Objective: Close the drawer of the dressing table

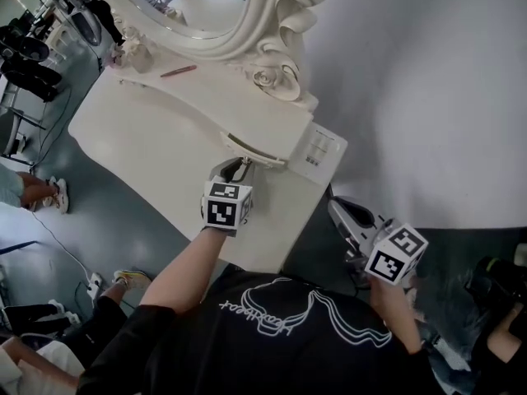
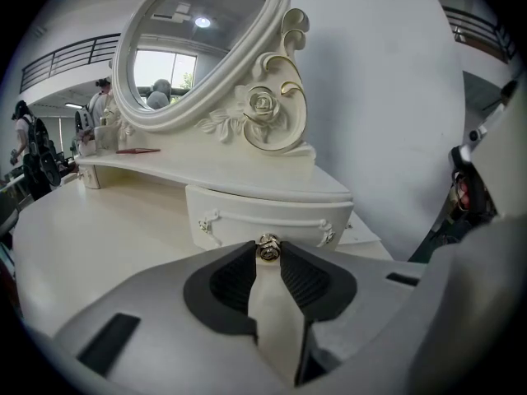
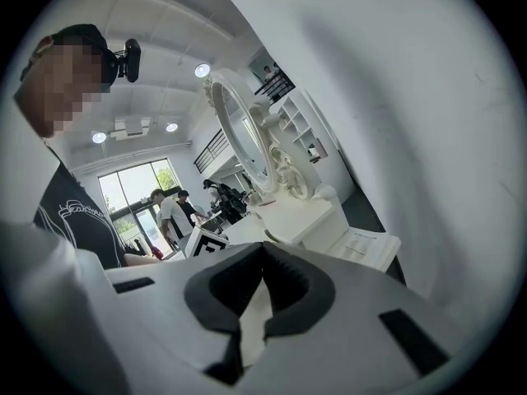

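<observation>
The white dressing table (image 1: 165,151) carries an oval mirror on a raised shelf. Under that shelf's right end sits the small curved drawer (image 2: 263,214), its front (image 1: 257,153) close beneath the shelf edge. My left gripper (image 2: 268,252) is shut on the drawer's small metal rose knob (image 2: 268,247), with a ribbed pad pressed to each side. In the head view the left gripper (image 1: 239,169) reaches over the tabletop to the drawer. My right gripper (image 1: 342,212) hangs off the table's right corner, away from the drawer. In its own view the right gripper (image 3: 263,247) is shut on nothing.
A printed paper sheet (image 1: 321,151) lies on the table's right end beside the drawer. A red pen (image 1: 178,71) and small items (image 1: 132,54) rest on the shelf. The white wall (image 1: 428,97) runs close on the right. People's feet (image 1: 49,194) stand at the left.
</observation>
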`<control>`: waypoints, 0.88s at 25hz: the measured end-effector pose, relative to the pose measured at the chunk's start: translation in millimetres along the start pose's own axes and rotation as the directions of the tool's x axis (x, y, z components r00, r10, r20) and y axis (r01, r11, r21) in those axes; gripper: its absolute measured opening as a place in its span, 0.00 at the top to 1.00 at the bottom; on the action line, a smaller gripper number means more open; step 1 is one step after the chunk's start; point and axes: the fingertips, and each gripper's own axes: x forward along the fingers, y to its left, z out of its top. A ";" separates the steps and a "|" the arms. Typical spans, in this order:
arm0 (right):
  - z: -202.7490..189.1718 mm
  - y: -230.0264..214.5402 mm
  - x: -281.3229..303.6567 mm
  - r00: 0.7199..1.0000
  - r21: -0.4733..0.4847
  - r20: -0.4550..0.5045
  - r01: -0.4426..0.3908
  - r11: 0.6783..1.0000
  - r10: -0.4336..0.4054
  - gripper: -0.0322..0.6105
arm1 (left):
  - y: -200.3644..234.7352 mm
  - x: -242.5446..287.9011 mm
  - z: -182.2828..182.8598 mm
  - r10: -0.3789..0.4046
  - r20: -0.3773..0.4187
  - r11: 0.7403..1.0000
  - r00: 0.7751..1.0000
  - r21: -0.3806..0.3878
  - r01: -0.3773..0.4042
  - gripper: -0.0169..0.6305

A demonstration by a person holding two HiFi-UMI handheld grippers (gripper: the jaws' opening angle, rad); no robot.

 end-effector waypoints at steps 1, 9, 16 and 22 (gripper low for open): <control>0.1 -0.9 -0.5 1.000 0.000 0.000 0.003 1.000 -0.003 0.95 | 0.1 1.6 0.5 0.000 0.000 1.000 1.000 0.000 0.000 0.83; -0.3 -6.8 -3.3 1.000 0.006 0.004 0.019 1.000 -0.019 0.95 | 0.7 14.1 -2.6 -0.003 -0.021 1.000 1.000 -0.002 0.003 0.83; -1.8 -10.3 -6.4 0.999 0.011 0.002 0.033 0.999 -0.033 0.95 | 0.0 24.3 4.6 -0.005 -0.009 1.000 1.000 0.003 0.005 0.83; -2.4 -14.5 -9.0 0.999 0.016 0.003 0.039 0.999 -0.039 0.95 | 0.2 32.9 10.5 -0.001 -0.004 1.000 1.000 0.002 0.001 0.83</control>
